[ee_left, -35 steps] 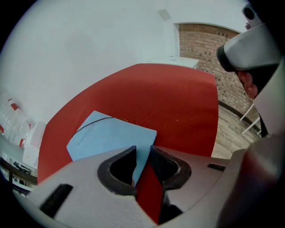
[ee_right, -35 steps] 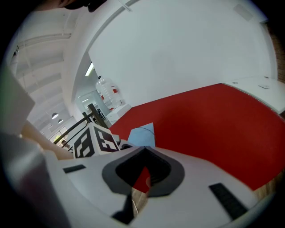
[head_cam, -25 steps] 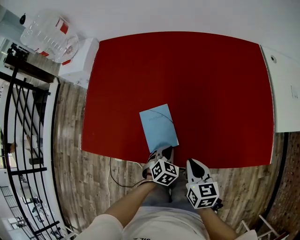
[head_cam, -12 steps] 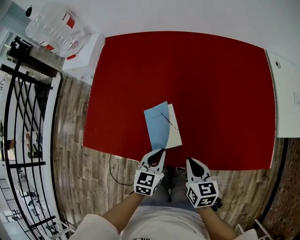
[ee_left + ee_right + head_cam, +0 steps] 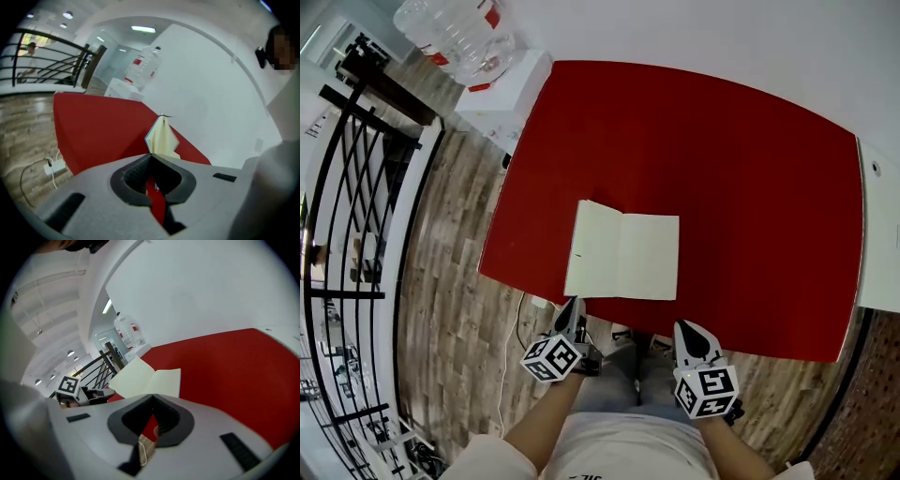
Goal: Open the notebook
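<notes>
The notebook (image 5: 623,256) lies open and flat on the red table (image 5: 722,169), cream pages up, near the table's front edge. My left gripper (image 5: 573,304) is shut just off the notebook's near left corner, over the table edge, and I see nothing between its jaws. In the left gripper view the left gripper (image 5: 151,155) points at the notebook (image 5: 162,137), which shows edge-on just past the tips. My right gripper (image 5: 682,328) is shut and empty in front of the table edge, right of the notebook. The right gripper view shows the open pages of the notebook (image 5: 147,380) beyond the right gripper (image 5: 153,396).
A large water bottle (image 5: 455,28) lies on a white box (image 5: 502,98) beyond the table's far left corner. A black railing (image 5: 356,206) runs along the left. A white cable (image 5: 511,328) lies on the wooden floor. A white counter (image 5: 881,234) borders the table's right side.
The blue cover has swung over to the left and the notebook now lies fully open. My left gripper has moved left and back off the notebook, rolling as it went. The right gripper shifted slightly.
</notes>
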The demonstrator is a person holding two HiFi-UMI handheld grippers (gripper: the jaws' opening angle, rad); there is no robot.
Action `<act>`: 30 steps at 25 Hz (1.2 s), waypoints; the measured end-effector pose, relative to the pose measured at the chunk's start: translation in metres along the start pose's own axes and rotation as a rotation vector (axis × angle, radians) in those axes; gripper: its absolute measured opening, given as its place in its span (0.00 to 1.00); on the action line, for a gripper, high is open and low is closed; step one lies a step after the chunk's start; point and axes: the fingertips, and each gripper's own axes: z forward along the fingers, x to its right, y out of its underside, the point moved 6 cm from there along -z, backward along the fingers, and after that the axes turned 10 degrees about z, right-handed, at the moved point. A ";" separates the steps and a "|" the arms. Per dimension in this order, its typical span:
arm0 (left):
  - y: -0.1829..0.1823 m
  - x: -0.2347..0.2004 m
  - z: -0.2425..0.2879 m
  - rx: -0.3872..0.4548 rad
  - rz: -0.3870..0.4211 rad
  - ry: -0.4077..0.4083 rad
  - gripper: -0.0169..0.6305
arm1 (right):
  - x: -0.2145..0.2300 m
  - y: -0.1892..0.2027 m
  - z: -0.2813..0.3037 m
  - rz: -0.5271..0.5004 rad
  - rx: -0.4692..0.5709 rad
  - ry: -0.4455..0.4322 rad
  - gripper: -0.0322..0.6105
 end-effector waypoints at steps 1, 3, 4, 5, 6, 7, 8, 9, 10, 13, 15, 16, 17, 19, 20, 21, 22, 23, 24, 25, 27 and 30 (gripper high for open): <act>0.003 -0.013 0.002 -0.005 -0.062 -0.007 0.03 | -0.003 0.001 0.002 -0.006 -0.005 -0.004 0.06; 0.008 -0.033 0.009 -0.022 -0.168 -0.011 0.03 | -0.009 0.002 0.005 -0.017 -0.015 -0.008 0.06; 0.011 -0.041 0.013 -0.036 -0.211 -0.014 0.03 | -0.012 0.004 0.007 -0.022 -0.020 -0.010 0.06; 0.013 -0.046 0.016 -0.055 -0.247 -0.020 0.03 | -0.015 0.005 0.008 -0.027 -0.024 -0.010 0.06; 0.015 -0.050 0.018 -0.078 -0.276 -0.028 0.03 | -0.017 0.006 0.009 -0.031 -0.028 -0.011 0.06; 0.017 -0.053 0.020 -0.101 -0.303 -0.038 0.03 | -0.020 0.008 0.010 -0.035 -0.031 -0.010 0.06; 0.018 -0.056 0.021 -0.124 -0.329 -0.048 0.03 | -0.022 0.009 0.011 -0.037 -0.033 -0.010 0.06; 0.020 -0.058 0.023 -0.146 -0.354 -0.060 0.03 | -0.023 0.009 0.013 -0.038 -0.034 -0.009 0.06; 0.021 -0.060 0.024 -0.167 -0.376 -0.071 0.03 | -0.025 0.010 0.014 -0.039 -0.034 -0.009 0.06; 0.024 -0.064 0.027 -0.224 -0.433 -0.101 0.03 | -0.031 0.013 0.015 -0.040 -0.030 -0.007 0.06; 0.025 -0.066 0.028 -0.256 -0.434 -0.115 0.03 | -0.035 0.016 0.014 -0.039 -0.028 -0.006 0.06; 0.025 -0.067 0.029 -0.270 -0.422 -0.120 0.03 | -0.036 0.017 0.013 -0.039 -0.027 -0.004 0.06; 0.025 -0.068 0.030 -0.282 -0.410 -0.125 0.03 | -0.036 0.017 0.012 -0.039 -0.027 -0.002 0.06; 0.027 -0.069 0.032 -0.297 -0.401 -0.129 0.03 | -0.037 0.017 0.011 -0.037 -0.024 0.002 0.06; 0.027 -0.069 0.033 -0.301 -0.401 -0.129 0.03 | -0.037 0.017 0.011 -0.035 -0.022 0.003 0.06; 0.027 -0.070 0.033 -0.304 -0.400 -0.129 0.03 | -0.038 0.017 0.010 -0.034 -0.020 0.004 0.06; 0.026 -0.070 0.034 -0.308 -0.397 -0.127 0.03 | -0.039 0.017 0.010 -0.034 -0.018 0.005 0.06; 0.026 -0.070 0.033 -0.314 -0.387 -0.126 0.03 | -0.040 0.018 0.010 -0.034 -0.017 0.005 0.06; 0.025 -0.070 0.033 -0.322 -0.366 -0.127 0.03 | -0.041 0.019 0.010 -0.033 -0.016 0.006 0.06; 0.024 -0.069 0.033 -0.332 -0.331 -0.129 0.04 | -0.041 0.019 0.010 -0.033 -0.016 0.007 0.06; 0.021 -0.067 0.031 -0.354 -0.235 -0.141 0.04 | -0.043 0.020 0.011 -0.032 -0.014 0.005 0.06; 0.018 -0.067 0.027 -0.385 -0.113 -0.177 0.04 | -0.046 0.021 0.013 -0.033 -0.015 0.001 0.06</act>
